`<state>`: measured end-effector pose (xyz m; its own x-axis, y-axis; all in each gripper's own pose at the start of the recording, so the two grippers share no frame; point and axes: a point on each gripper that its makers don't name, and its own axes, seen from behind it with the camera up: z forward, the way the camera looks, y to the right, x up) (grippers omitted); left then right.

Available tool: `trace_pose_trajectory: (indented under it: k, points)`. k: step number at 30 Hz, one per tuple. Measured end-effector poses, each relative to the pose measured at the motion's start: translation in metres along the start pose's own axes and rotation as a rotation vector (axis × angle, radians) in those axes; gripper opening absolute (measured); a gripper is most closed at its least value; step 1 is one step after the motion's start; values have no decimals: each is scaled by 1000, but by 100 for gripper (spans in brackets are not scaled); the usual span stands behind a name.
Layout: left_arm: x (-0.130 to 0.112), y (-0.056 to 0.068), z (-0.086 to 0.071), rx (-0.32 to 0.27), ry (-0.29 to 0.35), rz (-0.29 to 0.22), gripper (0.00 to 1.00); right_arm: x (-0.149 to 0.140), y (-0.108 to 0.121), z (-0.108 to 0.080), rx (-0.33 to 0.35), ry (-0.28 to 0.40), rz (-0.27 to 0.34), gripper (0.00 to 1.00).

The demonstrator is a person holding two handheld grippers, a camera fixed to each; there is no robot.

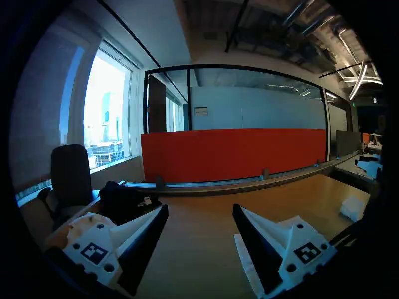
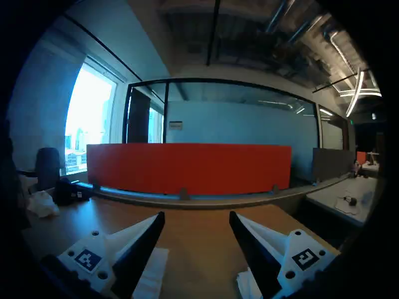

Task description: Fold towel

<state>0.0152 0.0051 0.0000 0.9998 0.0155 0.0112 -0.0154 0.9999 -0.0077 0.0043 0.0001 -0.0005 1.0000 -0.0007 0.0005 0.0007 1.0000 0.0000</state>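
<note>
Spread wide, gripping nothing: left gripper (image 1: 199,207), right gripper (image 2: 196,214), square black-and-white markers (image 2: 88,260). Just below, white cloth towel (image 2: 152,269) flat on brown wooden table (image 2: 199,244). Beyond, orange divider panel (image 2: 189,169); small wall notice (image 2: 174,125), too small to read.

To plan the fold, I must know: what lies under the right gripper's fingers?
White towel fabric shows on the wooden desk below both fingers of the open right gripper. The fingers cover the rest, so whether it is one piece cannot be told.
</note>
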Motion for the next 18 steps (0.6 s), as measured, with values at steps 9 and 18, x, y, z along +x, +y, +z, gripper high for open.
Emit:
trace_pose_trajectory:
  k: [9,18]
  points:
    - [24,21,-6,-81,-63,65,96,25,-6,-8,49,-51,-48,100]
    - [14,56,-12,-232,-163,155,96,4,-34,-23,229,-208,-161,100]
